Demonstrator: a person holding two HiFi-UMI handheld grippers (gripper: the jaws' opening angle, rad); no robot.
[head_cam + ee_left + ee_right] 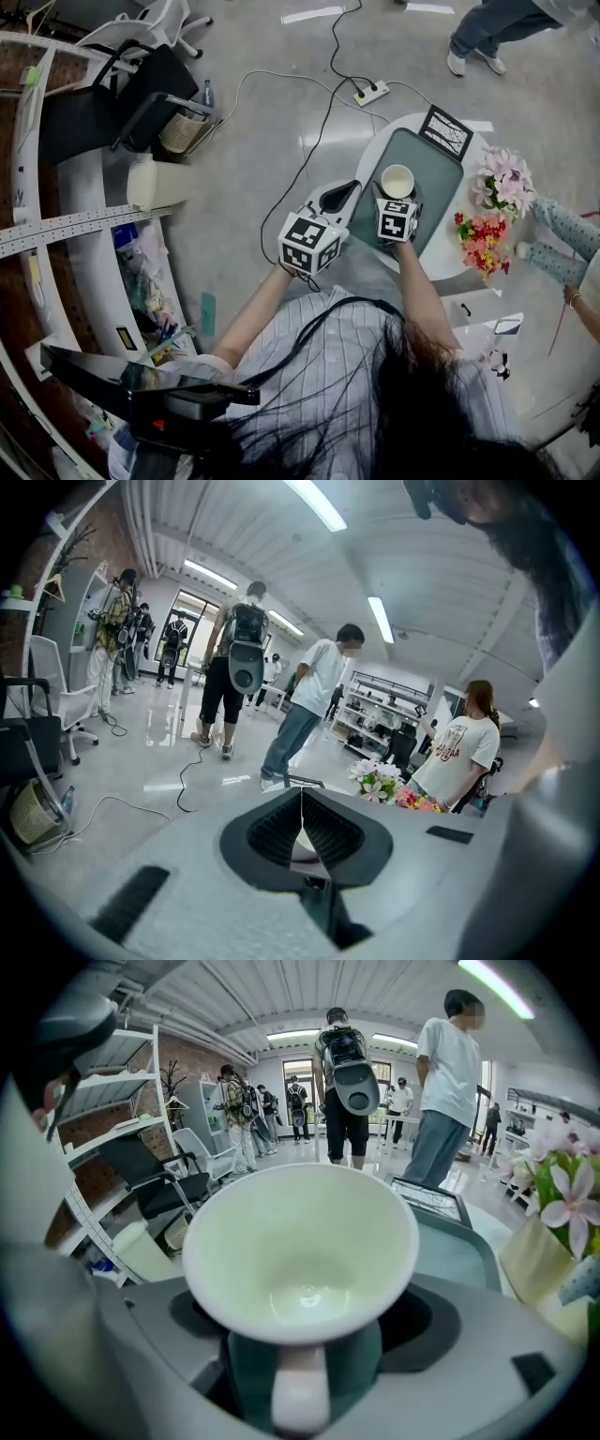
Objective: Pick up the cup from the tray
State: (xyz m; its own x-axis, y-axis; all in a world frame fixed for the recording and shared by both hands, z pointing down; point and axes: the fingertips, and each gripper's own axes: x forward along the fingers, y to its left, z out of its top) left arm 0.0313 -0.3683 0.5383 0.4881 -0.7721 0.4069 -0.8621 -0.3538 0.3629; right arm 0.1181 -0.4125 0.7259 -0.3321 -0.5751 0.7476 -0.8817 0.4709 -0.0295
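A cup (397, 180), white inside and green outside with a white handle, sits between the jaws of my right gripper (397, 194) over the green tray (433, 173) on the round white table. In the right gripper view the cup (300, 1241) fills the middle, handle toward the camera, with the right gripper (305, 1349) shut on its green body and the tray (459, 1246) behind it. I cannot tell whether the cup touches the tray. My left gripper (345, 192) is shut and empty at the table's left edge; its jaws (302, 829) meet.
Pink-white flowers (503, 178) and red flowers (480, 242) stand on the table's right side, and a black framed card (444, 131) lies at the tray's far end. A person's legs (562, 234) are at the right. A power strip (372, 92) and cables lie on the floor.
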